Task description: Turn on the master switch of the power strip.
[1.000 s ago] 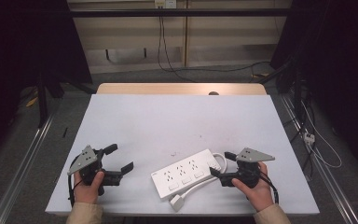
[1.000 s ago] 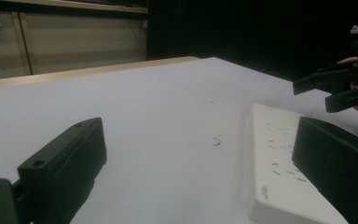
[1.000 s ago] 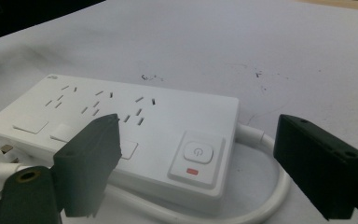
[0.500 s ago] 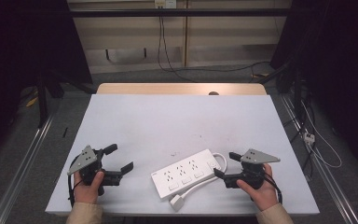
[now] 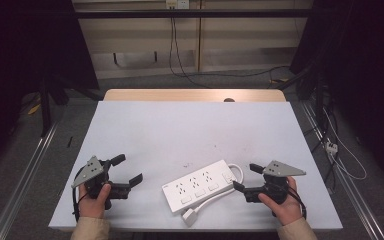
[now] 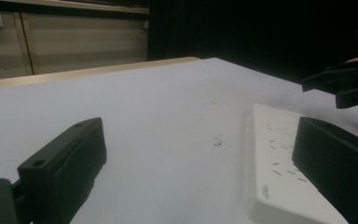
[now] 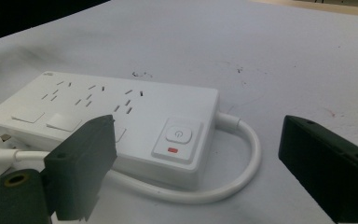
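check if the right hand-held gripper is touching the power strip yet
Apart. The right gripper view shows the right hand-held gripper open, bare table between its jaws and the power strip.

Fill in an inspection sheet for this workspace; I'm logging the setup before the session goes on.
Surface: white table, a few small dark specks near its middle.
Job's things: white power strip lying flat at the near edge, its switch at the right gripper's end.
Clutter: nothing seen.
Grippers: left gripper open, apart from the strip; right gripper open, close to the strip's switch end.
Cables: the strip's cord loops out by the switch and runs along the near side to its white plug.
Surroundings: wall socket with dark cables hanging; dim floor.
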### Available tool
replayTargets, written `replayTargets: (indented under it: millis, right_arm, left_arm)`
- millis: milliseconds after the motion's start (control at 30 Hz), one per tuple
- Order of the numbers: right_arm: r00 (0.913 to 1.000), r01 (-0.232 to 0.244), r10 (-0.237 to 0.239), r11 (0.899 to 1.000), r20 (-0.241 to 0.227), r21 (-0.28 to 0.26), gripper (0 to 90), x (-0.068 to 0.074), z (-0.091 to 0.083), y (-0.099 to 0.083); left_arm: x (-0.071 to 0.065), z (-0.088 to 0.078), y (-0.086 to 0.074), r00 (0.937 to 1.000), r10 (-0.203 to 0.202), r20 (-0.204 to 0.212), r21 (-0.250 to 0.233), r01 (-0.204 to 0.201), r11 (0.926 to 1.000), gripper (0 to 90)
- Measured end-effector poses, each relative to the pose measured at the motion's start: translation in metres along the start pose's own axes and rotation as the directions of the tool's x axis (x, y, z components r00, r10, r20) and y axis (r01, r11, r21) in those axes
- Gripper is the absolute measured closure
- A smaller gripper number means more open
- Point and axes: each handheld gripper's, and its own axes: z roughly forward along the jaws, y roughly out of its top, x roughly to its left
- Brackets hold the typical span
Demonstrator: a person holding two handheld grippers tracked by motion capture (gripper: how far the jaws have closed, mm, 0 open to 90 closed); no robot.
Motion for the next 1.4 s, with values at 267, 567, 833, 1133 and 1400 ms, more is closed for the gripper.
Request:
replayTargets:
  millis: [267, 567, 833, 1133, 1400]
  right_arm:
    - [0.9998, -0.002, 0.002, 1.0, 0.021, -0.003, 11.1, -0.004, -0.006, -0.003]
    - [0.9994, -0.004, 0.004, 1.0, 0.034, -0.01, 10.9, -0.008, -0.014, -0.007]
    - [0.9989, -0.006, 0.006, 1.0, 0.046, -0.008, 10.9, -0.014, -0.018, -0.009]
    - [0.9981, -0.005, 0.005, 1.0, 0.062, -0.005, 10.9, -0.02, -0.025, -0.012]
    - [0.9971, -0.015, 0.015, 1.0, 0.075, -0.009, 10.9, -0.025, -0.031, -0.015]
  left_arm:
    - [0.0, 0.0, 0.0, 1.0, -0.003, -0.003, -0.001, 0.003, 1.0, 2.6]
    - [0.0, 0.0, 0.0, 1.0, 0.0, -0.001, 0.001, 0.0, 1.0, 2.6]
    - [0.0, 0.001, 0.0, 1.0, 0.0, -0.001, 0.002, 0.0, 1.0, 2.6]
    - [-0.001, 0.0, 0.0, 1.0, -0.001, -0.001, 0.002, 0.001, 1.0, 2.6]
    - [-0.001, 0.001, 0.0, 1.0, -0.001, -0.002, 0.002, 0.001, 1.0, 2.6]
